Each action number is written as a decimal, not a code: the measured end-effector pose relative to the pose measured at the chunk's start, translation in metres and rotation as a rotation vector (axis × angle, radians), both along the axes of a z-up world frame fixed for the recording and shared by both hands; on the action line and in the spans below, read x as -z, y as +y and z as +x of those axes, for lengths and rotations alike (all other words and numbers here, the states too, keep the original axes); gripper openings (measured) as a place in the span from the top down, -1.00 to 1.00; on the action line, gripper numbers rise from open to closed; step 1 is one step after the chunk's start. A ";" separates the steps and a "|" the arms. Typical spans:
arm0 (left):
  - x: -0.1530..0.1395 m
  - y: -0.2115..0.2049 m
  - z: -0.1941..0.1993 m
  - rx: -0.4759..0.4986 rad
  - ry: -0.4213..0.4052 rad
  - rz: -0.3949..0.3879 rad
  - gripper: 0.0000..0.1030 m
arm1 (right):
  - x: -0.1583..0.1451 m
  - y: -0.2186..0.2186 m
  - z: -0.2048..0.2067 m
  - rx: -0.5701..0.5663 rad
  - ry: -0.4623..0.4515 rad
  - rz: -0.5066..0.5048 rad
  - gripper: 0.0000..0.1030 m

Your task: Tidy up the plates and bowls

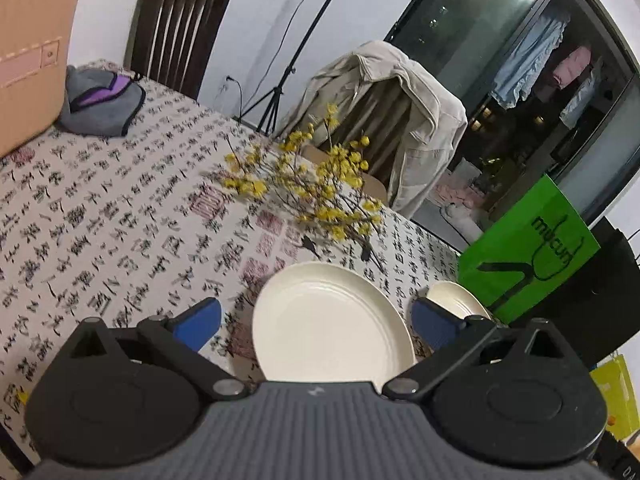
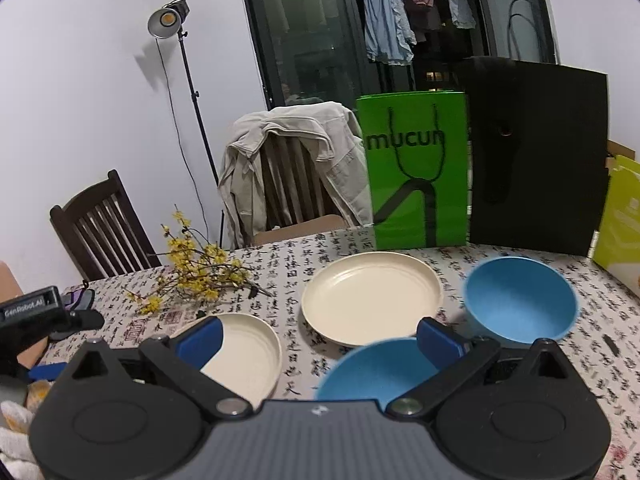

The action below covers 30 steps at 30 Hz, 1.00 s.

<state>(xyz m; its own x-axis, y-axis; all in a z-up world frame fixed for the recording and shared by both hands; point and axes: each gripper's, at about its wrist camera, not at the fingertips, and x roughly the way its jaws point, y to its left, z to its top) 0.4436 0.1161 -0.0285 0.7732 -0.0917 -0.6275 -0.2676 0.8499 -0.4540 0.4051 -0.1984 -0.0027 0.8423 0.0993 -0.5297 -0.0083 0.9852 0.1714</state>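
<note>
In the left wrist view my left gripper (image 1: 316, 326) is open, its blue pads (image 1: 196, 324) standing either side of a cream plate (image 1: 328, 332) on the table, not touching it. A second cream plate (image 1: 456, 300) peeks out behind the right pad. In the right wrist view my right gripper (image 2: 320, 342) is open and empty above a near blue bowl (image 2: 372, 372). A small cream plate (image 2: 248, 356) lies to the left, a larger cream plate (image 2: 372, 296) lies beyond, and a second blue bowl (image 2: 520, 304) sits at the right.
A calligraphy-print tablecloth (image 2: 292, 264) covers the table. Yellow flower twigs (image 1: 316, 184) lie behind the plates. A green paper bag (image 2: 416, 172) and a black bag (image 2: 536, 156) stand at the far edge. Chairs, one with a beige jacket (image 2: 288, 140), stand around; a pink suitcase (image 1: 32, 52) lies far left.
</note>
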 end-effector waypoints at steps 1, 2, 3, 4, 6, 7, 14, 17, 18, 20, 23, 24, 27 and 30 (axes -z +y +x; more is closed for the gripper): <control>0.000 0.001 0.001 -0.002 -0.001 0.007 -1.00 | 0.001 0.003 0.003 -0.006 0.000 0.001 -1.00; 0.000 0.002 0.001 -0.005 -0.004 0.011 -1.00 | 0.002 0.006 0.007 -0.012 0.000 -0.001 -1.00; 0.000 0.003 0.002 -0.006 -0.007 0.012 -1.00 | 0.003 0.011 0.010 -0.017 -0.002 -0.010 -1.00; 0.000 0.004 0.002 -0.006 -0.009 0.014 -1.00 | 0.003 0.015 0.013 -0.021 -0.004 -0.023 -1.00; 0.001 0.003 0.004 -0.007 -0.010 0.018 -1.00 | 0.006 0.025 0.018 -0.030 -0.008 -0.056 -1.00; 0.002 0.003 0.004 -0.009 -0.010 0.021 -1.00 | 0.007 0.029 0.021 -0.035 -0.009 -0.067 -1.00; 0.007 0.002 0.011 -0.012 0.007 0.041 -1.00 | 0.017 0.047 0.039 -0.064 0.027 -0.084 -1.00; 0.011 0.003 0.013 -0.018 0.018 0.050 -1.00 | 0.022 0.051 0.048 -0.067 0.044 -0.089 -1.00; 0.012 0.003 0.015 -0.019 0.023 0.052 -1.00 | 0.023 0.052 0.051 -0.069 0.049 -0.092 -1.00; 0.015 0.005 0.017 -0.020 0.034 0.045 -1.00 | 0.027 0.054 0.056 -0.073 0.059 -0.094 -1.00; 0.019 0.006 0.021 -0.026 0.051 0.048 -1.00 | 0.030 0.056 0.065 -0.078 0.073 -0.092 -1.00; 0.020 0.006 0.021 -0.029 0.055 0.050 -1.00 | 0.031 0.056 0.068 -0.080 0.079 -0.091 -1.00; 0.024 0.007 0.025 -0.033 0.067 0.053 -1.00 | 0.035 0.058 0.078 -0.086 0.096 -0.093 -1.00; 0.028 0.008 0.028 -0.034 0.084 0.052 -1.00 | 0.041 0.062 0.086 -0.101 0.111 -0.104 -1.00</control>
